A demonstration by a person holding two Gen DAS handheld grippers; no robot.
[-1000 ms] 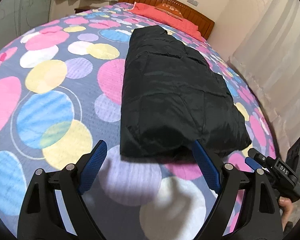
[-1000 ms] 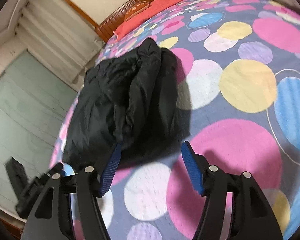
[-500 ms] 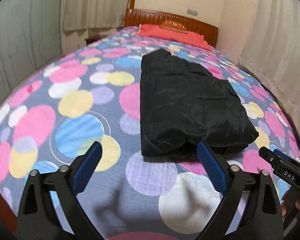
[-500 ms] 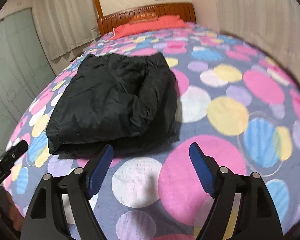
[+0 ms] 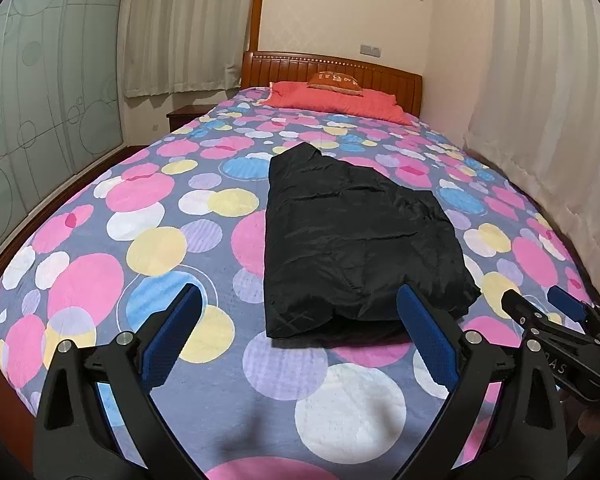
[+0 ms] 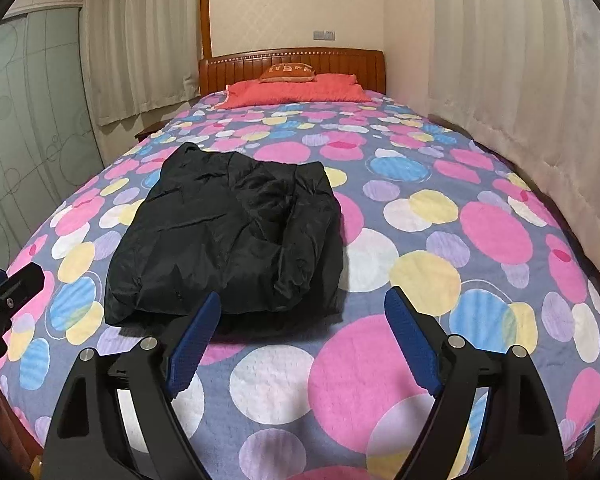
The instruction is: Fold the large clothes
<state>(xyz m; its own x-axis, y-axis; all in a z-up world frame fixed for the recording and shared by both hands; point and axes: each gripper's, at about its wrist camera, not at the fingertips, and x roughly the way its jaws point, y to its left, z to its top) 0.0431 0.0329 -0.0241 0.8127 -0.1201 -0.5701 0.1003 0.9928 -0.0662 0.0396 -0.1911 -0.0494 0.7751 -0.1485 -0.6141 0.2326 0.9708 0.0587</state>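
Folding looks done: your black jacket (image 5: 356, 240) lies folded on the spotty bed (image 5: 140, 240). Your left gripper (image 5: 300, 340) and right gripper (image 6: 300, 340) have just spread wide, holding nothing. Its far end may be untidy.

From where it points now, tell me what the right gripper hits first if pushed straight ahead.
Probably the bedspread, just beside the folded black jacket. The right gripper is open, holding nothing; depth is uncertain.
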